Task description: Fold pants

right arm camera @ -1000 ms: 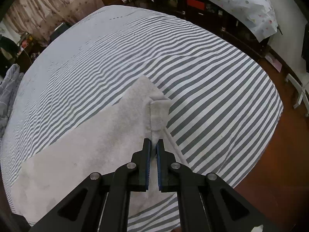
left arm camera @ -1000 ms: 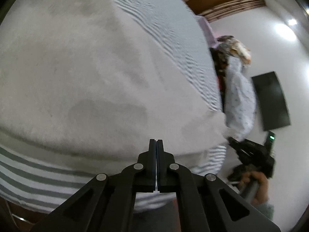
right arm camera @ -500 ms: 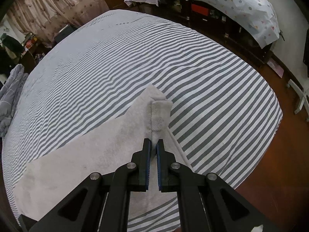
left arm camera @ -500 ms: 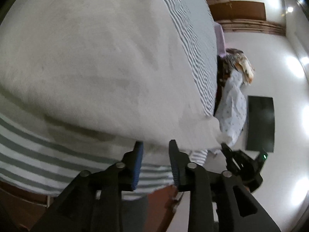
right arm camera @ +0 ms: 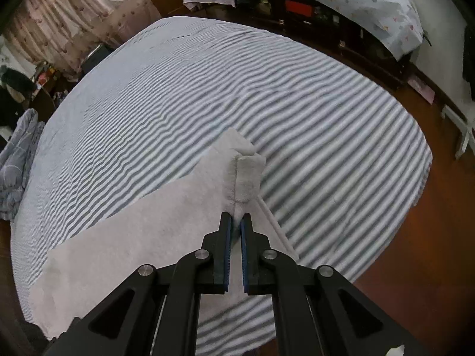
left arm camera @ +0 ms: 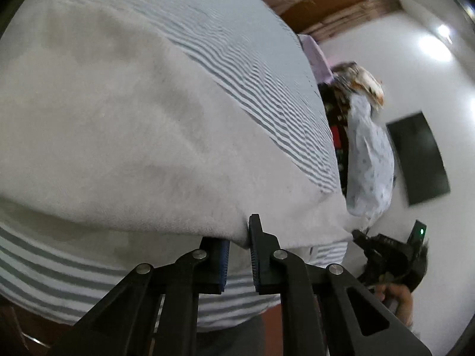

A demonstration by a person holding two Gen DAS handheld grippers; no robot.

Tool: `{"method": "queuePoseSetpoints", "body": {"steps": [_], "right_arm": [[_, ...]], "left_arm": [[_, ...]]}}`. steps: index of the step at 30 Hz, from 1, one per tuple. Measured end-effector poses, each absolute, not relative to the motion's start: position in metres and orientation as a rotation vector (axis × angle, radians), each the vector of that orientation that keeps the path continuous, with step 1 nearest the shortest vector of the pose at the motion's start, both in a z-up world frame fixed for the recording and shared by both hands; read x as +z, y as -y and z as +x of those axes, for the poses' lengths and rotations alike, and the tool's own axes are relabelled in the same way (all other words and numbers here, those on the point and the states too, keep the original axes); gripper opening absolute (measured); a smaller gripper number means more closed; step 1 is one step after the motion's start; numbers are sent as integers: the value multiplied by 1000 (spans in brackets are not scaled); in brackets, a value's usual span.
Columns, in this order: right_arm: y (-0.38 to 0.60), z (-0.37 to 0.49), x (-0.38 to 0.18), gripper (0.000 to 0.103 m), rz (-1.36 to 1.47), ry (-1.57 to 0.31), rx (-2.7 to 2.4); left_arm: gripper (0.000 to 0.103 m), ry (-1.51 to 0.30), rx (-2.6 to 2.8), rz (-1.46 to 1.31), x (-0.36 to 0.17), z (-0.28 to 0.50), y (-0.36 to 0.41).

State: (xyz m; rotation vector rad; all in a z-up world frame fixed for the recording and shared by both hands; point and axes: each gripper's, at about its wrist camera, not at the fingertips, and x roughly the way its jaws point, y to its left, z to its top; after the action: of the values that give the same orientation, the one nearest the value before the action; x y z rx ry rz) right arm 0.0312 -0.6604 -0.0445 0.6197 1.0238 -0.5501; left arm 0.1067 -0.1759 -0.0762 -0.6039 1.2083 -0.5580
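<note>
1. Right now I read the pale grey fleece pants (right arm camera: 142, 237) as lying flat on the grey-and-white striped bedsheet (right arm camera: 237, 89), their long axis running from my left, near the bed's front edge, away towards the far right.
2. My right gripper (right arm camera: 235, 222) sits at the hem end of that axis, its jaws pinched almost together on the cuff (right arm camera: 246, 178), which stands up folded just ahead of the tips.
3. My left gripper (left arm camera: 239, 237) is at the other stretch of the near edge, jaws parted a little, with the fleece rim drooping between the blue pads (left arm camera: 224, 262). I think they are not clamped yet, though the close, blurred view makes that uncertain.
4. So the fabric lies ahead of and above the left fingers, and directly in the right ones.
5. The coming move, as I judge it, turns on both ends being held along that one near edge before the lift-over.
</note>
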Motion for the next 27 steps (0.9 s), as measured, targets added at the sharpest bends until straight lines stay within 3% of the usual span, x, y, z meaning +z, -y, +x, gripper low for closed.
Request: {"method": "queuePoseSetpoints", "body": {"steps": [9,17,27], "right_arm": [[663,-4,-121,4,710,-1150,-609],[667,-12,-103,0,588,-1112,-713],[601,28,-90,9,553,-1072,-383]], "left_arm": [[10,-1426,-430,-447,-153,84,170],[10,-1290,-530,-425,-114,87,183],[14,-1095,-670,-172,-69,90,190]]}}
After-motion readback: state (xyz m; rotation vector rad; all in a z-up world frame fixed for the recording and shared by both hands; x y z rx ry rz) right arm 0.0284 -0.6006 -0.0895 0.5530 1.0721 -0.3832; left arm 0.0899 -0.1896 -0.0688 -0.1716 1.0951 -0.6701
